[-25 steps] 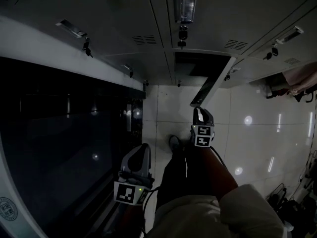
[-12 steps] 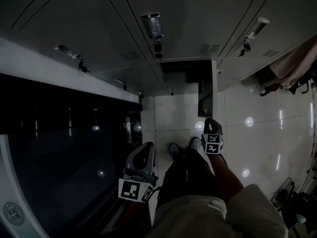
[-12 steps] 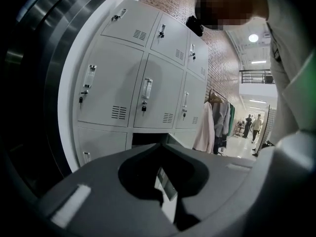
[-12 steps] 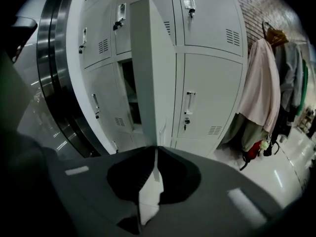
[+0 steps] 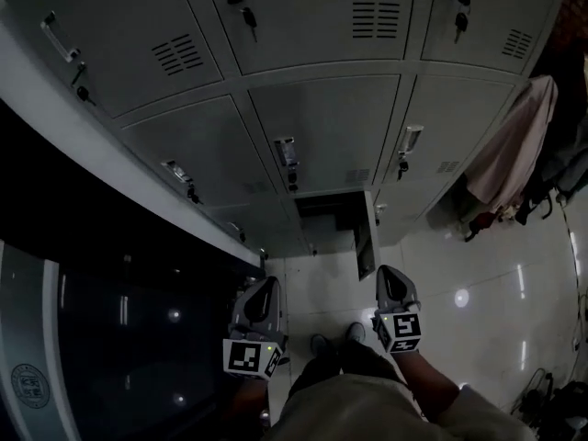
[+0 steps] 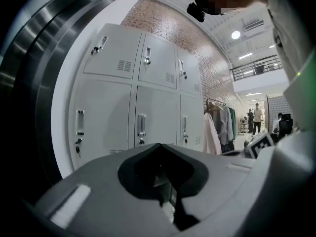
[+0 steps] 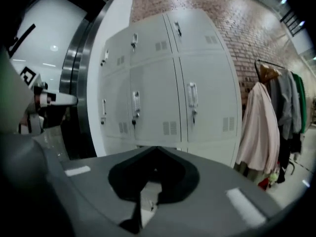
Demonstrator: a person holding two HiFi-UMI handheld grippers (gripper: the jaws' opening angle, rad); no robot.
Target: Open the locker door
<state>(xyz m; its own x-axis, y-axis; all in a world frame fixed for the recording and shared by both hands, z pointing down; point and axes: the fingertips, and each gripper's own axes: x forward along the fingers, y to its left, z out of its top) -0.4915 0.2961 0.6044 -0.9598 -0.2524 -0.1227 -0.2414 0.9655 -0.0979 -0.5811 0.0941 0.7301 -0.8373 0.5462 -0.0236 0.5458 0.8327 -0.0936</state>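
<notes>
Grey lockers fill the wall ahead. The low middle locker stands open and dark inside, its door swung out edge-on towards me. My left gripper and right gripper hang side by side over the floor, short of the door and touching nothing. The right gripper's jaws are closing to shut, and the left gripper's jaws are together too, both with nothing between them. In the left gripper view the left gripper points at the lockers. The right gripper faces the lockers as well.
A pale pink garment hangs right of the lockers, with more coats on a rack. A dark glossy curved wall runs along my left. My feet stand on shiny tiles. People stand far off.
The head view has tilted up, showing more lockers. The door has swung from slanted to edge-on. My right gripper has drawn back from the door to beside my left one.
</notes>
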